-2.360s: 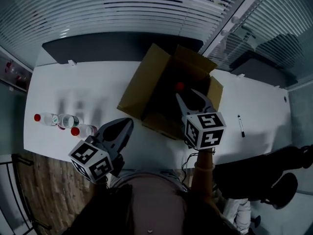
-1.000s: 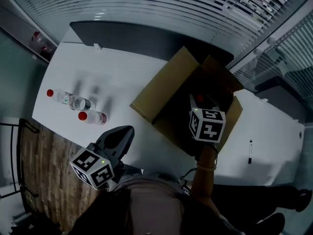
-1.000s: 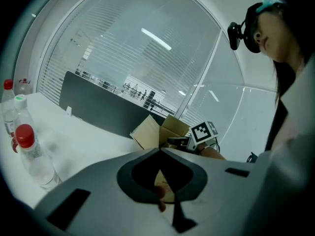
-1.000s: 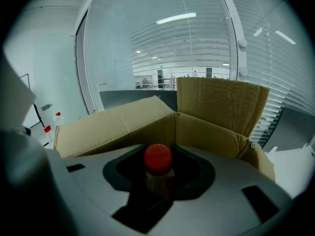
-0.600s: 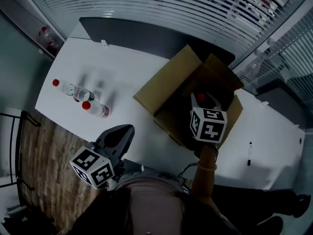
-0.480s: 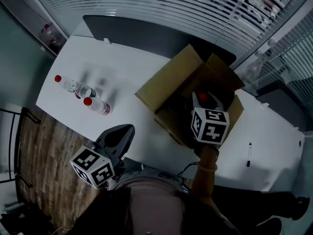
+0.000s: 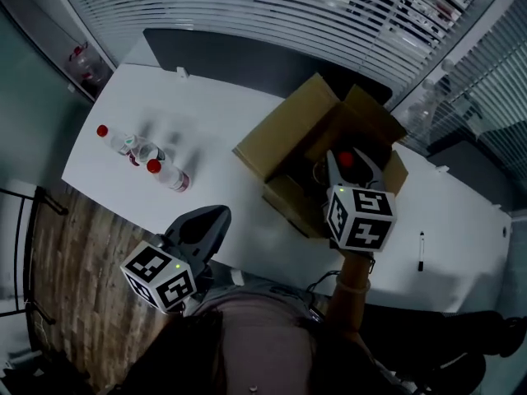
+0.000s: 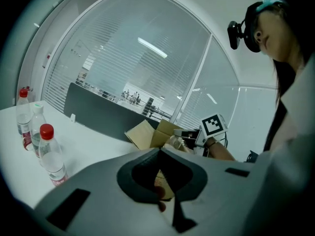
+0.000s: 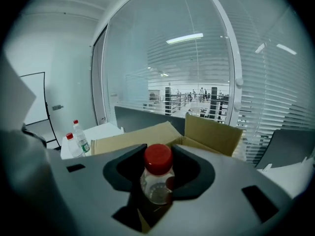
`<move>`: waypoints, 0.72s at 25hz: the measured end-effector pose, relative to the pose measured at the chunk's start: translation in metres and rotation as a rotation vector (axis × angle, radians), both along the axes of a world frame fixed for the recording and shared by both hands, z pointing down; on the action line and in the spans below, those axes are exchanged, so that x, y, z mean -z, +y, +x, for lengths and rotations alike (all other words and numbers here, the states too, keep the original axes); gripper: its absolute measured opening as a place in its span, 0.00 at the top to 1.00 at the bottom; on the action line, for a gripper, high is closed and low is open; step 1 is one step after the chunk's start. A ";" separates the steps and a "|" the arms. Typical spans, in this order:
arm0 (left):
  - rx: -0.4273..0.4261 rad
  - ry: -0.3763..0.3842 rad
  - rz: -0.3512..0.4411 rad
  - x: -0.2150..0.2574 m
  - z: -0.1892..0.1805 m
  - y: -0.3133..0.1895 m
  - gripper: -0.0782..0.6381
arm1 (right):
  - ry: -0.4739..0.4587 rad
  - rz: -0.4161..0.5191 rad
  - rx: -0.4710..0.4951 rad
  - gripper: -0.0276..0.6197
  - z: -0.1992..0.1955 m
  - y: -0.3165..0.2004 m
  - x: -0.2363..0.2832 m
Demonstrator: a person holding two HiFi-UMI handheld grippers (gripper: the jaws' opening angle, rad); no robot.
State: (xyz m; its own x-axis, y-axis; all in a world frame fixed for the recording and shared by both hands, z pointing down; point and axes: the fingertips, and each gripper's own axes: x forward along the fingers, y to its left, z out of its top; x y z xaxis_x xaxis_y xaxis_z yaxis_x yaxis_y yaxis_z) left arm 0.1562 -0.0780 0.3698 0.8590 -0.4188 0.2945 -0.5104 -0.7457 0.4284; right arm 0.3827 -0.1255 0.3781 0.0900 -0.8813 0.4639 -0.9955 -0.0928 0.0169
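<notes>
Right gripper view: right gripper [image 9: 158, 173] jaws clamp a clear plastic bottle [image 9: 156, 183] with a round red cap, upright over the open brown cardboard box [image 9: 147, 134], flaps spread. Left gripper view: left gripper [image 8: 160, 154] jaws pressed together, nothing in them, at the smooth white table's [image 7: 222, 188] near edge, bare tabletop ahead. Three capped bottles [image 7: 148, 159] cluster near the left end, well apart from the box.
</notes>
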 end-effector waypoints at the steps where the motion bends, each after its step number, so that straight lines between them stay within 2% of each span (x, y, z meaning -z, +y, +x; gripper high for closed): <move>1: -0.013 0.007 0.004 0.001 -0.002 0.000 0.88 | 0.007 0.009 -0.001 0.70 -0.004 0.002 0.006; 10: -0.144 0.061 0.035 0.011 -0.028 -0.007 0.88 | 0.090 0.093 -0.053 0.70 -0.039 0.029 0.066; 18: -0.234 0.080 0.039 0.018 -0.057 -0.004 0.88 | 0.166 0.189 -0.140 0.70 -0.070 0.063 0.118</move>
State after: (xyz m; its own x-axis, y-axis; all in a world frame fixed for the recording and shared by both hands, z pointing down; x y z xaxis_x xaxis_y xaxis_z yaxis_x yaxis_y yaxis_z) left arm 0.0995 -0.0816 0.3522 0.9538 -0.2156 0.2094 -0.2877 -0.8561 0.4293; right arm 0.3126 -0.0629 0.2598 0.2775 -0.9245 0.2612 -0.9580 -0.2458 0.1478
